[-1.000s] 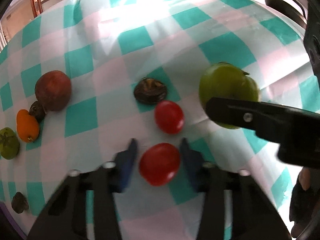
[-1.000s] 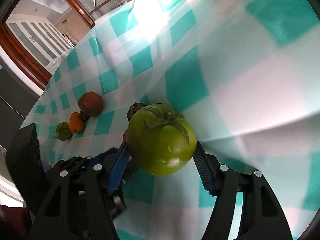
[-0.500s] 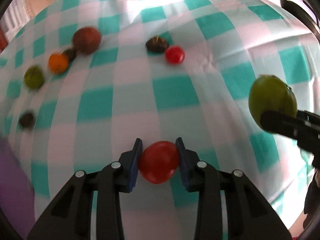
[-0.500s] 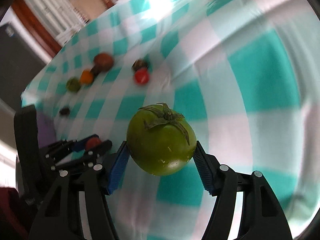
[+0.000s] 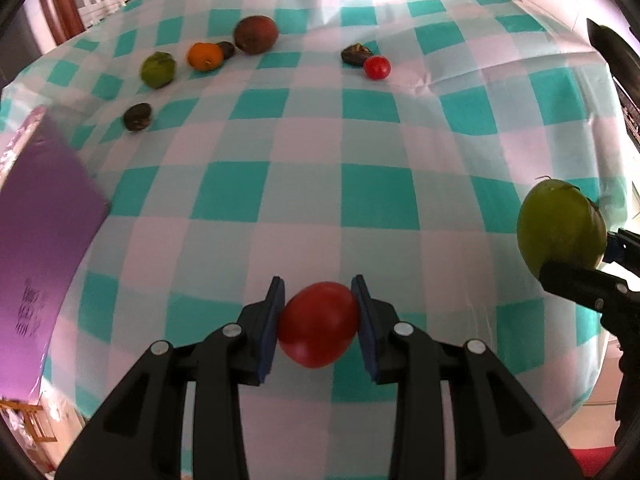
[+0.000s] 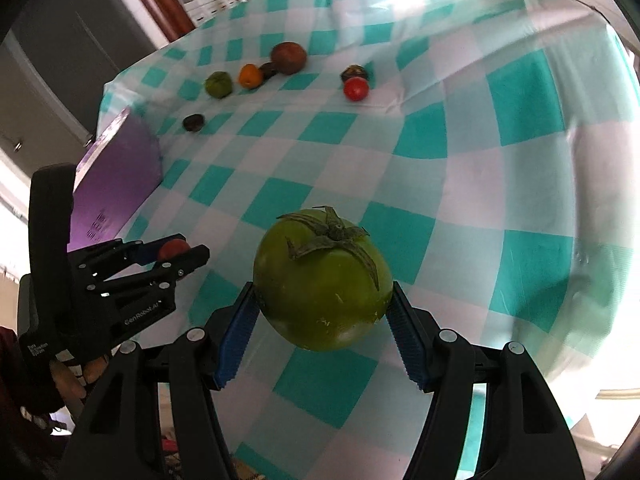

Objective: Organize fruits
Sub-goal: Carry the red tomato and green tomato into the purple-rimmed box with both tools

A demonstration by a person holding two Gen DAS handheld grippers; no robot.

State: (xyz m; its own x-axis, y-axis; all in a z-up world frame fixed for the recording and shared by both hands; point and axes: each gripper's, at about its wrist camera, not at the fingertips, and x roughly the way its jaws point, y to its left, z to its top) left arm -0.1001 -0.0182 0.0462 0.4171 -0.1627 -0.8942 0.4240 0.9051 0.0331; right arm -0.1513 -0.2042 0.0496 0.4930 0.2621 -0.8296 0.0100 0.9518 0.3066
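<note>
My left gripper (image 5: 318, 326) is shut on a red tomato (image 5: 318, 324) and holds it above the near part of the checked tablecloth (image 5: 312, 140). My right gripper (image 6: 324, 316) is shut on a large green tomato (image 6: 322, 280), also lifted; it shows at the right edge of the left wrist view (image 5: 560, 228). The left gripper (image 6: 176, 254) with its red tomato shows at the left of the right wrist view. Far across the cloth lie a small red tomato (image 5: 377, 67), a dark fruit (image 5: 355, 55), a brown-red fruit (image 5: 256, 34), an orange fruit (image 5: 205, 56) and a small green tomato (image 5: 157, 69).
A purple box (image 5: 36, 220) stands at the left edge of the table, also seen in the right wrist view (image 6: 116, 172). Another dark fruit (image 5: 137, 117) lies near it. A dark small fruit (image 5: 226, 49) sits between the orange and brown-red fruits.
Both grippers have lifted and pulled back from the far fruits, each carrying its tomato. The left gripper closed on the red tomato; the purple box has come into view.
</note>
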